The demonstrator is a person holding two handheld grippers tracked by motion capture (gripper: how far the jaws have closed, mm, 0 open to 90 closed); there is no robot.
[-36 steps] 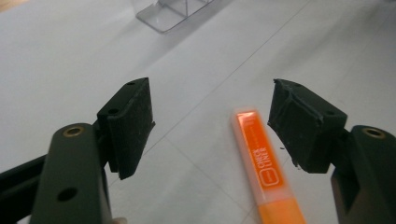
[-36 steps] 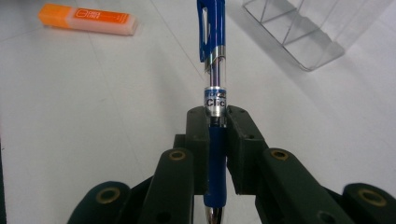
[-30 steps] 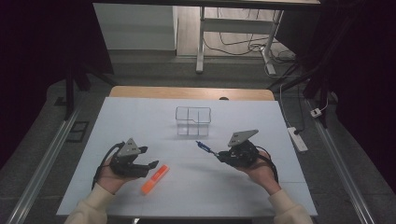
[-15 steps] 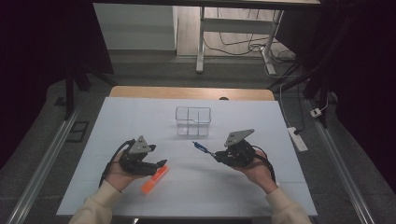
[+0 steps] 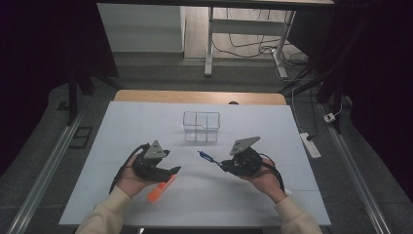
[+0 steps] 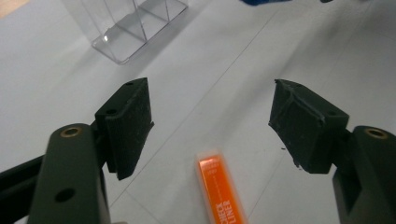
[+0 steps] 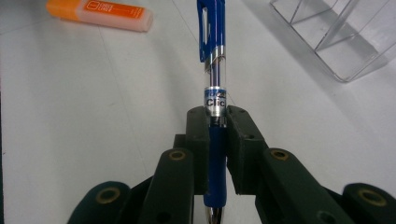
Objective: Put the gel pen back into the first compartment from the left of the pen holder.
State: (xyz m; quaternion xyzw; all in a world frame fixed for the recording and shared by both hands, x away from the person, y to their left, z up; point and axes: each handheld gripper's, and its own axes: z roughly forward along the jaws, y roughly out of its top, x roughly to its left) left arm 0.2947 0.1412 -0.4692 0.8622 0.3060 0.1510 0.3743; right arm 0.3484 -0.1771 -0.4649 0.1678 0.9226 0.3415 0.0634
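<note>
High view: clear organizer (image 5: 201,126) sits empty, right gripper (image 5: 220,163) clamps blue pen (image 5: 205,156), left gripper (image 5: 174,171) gapes.

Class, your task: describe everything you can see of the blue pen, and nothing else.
The blue pen is a click-type ballpoint: blue clip end, clear barrel section with a printed band, blue grip, silvery tip end. It looks plastic. It is clamped by its grip between the fingers of the right gripper, clip end pointing away from the hand, held above the white table, near the clear organiser without touching it.

Marker (image 5: 162,188) left, organizer (image 5: 201,126) behind
</note>
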